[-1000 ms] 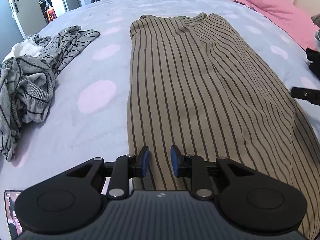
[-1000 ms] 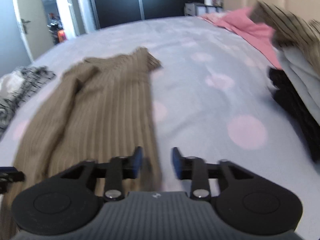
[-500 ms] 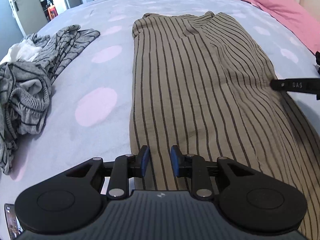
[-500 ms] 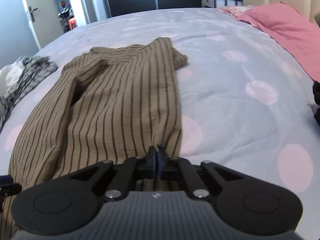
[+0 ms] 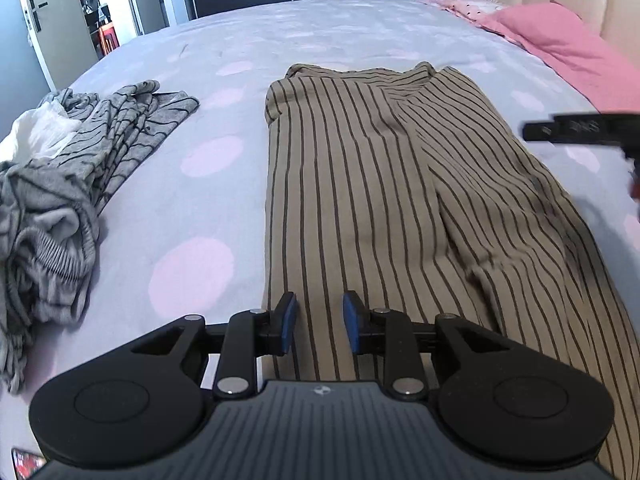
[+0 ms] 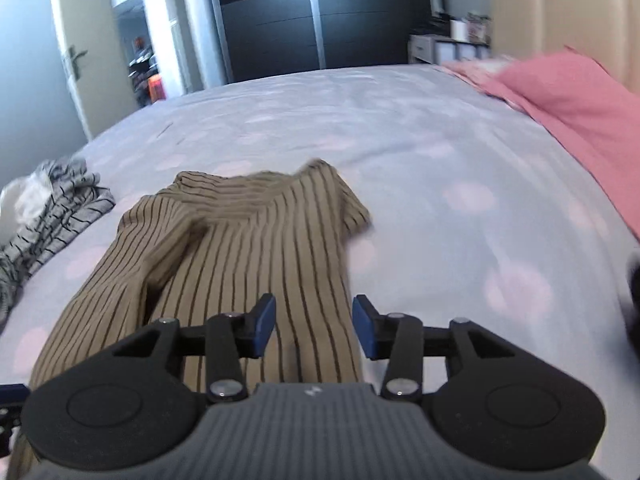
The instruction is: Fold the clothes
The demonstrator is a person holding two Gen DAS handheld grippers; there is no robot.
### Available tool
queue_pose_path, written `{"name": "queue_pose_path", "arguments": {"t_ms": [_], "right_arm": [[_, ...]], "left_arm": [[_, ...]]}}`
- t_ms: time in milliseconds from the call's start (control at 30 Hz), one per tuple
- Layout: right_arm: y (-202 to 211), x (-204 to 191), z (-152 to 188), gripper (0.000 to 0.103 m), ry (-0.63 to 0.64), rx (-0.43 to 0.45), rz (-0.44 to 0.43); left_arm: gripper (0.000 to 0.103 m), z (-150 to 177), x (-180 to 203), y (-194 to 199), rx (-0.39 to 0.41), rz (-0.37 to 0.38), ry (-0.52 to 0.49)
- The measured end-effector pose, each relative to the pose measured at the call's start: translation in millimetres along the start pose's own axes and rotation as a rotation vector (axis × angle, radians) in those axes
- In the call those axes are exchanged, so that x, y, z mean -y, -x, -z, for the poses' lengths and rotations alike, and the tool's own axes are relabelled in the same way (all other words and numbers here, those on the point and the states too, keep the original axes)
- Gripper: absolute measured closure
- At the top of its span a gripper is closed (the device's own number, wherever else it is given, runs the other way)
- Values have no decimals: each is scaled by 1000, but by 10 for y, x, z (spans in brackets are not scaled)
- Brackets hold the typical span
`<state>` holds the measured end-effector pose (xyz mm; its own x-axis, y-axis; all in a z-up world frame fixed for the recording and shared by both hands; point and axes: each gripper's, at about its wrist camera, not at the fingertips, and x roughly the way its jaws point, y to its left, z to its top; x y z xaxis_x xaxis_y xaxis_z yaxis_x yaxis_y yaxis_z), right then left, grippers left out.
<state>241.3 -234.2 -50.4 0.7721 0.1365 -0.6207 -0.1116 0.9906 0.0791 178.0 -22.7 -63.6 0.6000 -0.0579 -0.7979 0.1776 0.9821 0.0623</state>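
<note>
A tan garment with dark stripes lies lengthwise on the bed, folded along its length. My left gripper hovers over its near left edge, open, with striped cloth showing below the gap and nothing pinched. My right gripper sits over the garment's near right edge; its jaws are opening, with cloth under the gap but not pressed by the pads. One black finger of the right gripper shows at the right edge of the left wrist view.
A heap of grey striped clothes lies on the left of the bed, also in the right wrist view. A pink pillow lies far right. A dark garment sits at the right edge. A dark wardrobe stands behind.
The right gripper was shut half a second ago and its jaws now stand apart. It has moved along the garment's right edge. The left gripper has shifted a little, still open.
</note>
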Motion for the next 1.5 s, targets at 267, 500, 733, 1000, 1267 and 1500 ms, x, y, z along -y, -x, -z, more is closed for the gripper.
{"name": "queue_pose_path", "arguments": {"t_ms": [267, 500, 733, 1000, 1267, 1500], "right_arm": [[-858, -86, -392, 55, 84, -87, 6], [-918, -161, -585, 55, 89, 9, -46], [-1334, -705, -928, 56, 76, -78, -399], [-1590, -864, -869, 100, 103, -83, -373], [-1207, -282, -1036, 57, 98, 42, -176], [-1275, 76, -763, 47, 45, -23, -6]], "left_arm": [[79, -645, -256, -534, 26, 57, 62], [79, -1109, -710, -1094, 74, 145, 171], [80, -1325, -916, -1262, 104, 164, 126], [79, -1517, -1006, -1397, 128, 212, 130], [79, -1715, -786, -1473, 166, 227, 71], [79, -1709, -636, -1652, 119, 213, 44]]}}
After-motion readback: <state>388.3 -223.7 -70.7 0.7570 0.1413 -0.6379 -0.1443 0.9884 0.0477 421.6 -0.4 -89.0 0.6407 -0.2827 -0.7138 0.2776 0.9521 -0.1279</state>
